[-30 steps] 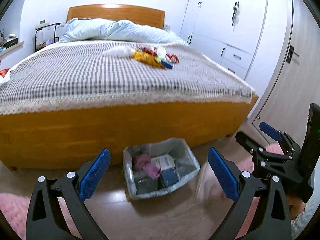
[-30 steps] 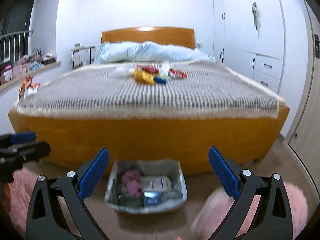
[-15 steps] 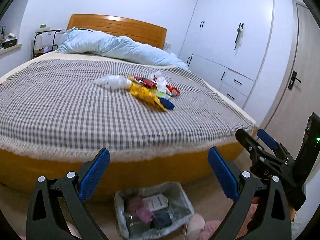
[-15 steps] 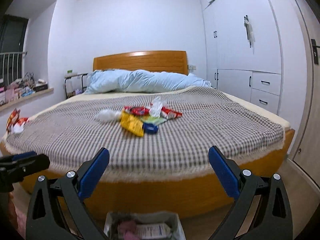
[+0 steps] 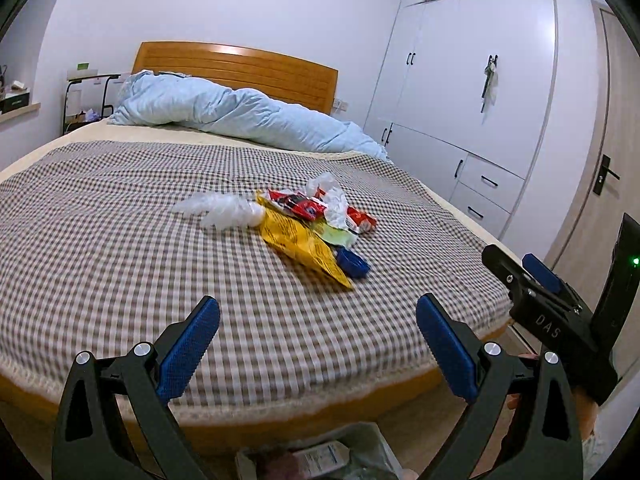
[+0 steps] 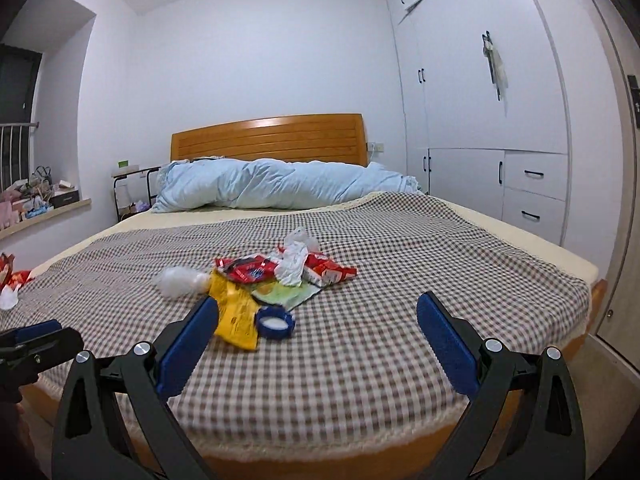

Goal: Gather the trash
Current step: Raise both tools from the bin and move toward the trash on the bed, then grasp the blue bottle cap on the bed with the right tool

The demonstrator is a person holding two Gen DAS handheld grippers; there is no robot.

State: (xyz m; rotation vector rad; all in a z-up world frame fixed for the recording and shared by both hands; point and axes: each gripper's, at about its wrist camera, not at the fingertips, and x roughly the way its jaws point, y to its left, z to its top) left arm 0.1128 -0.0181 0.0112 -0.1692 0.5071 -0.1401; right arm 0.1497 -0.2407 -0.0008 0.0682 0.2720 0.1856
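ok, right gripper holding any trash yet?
No: the right gripper is open and empty, short of the trash pile lying on the bed.

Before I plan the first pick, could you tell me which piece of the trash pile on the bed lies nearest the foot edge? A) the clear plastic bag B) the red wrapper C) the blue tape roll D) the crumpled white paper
C: the blue tape roll lies at the pile's near end, beside the yellow packet.
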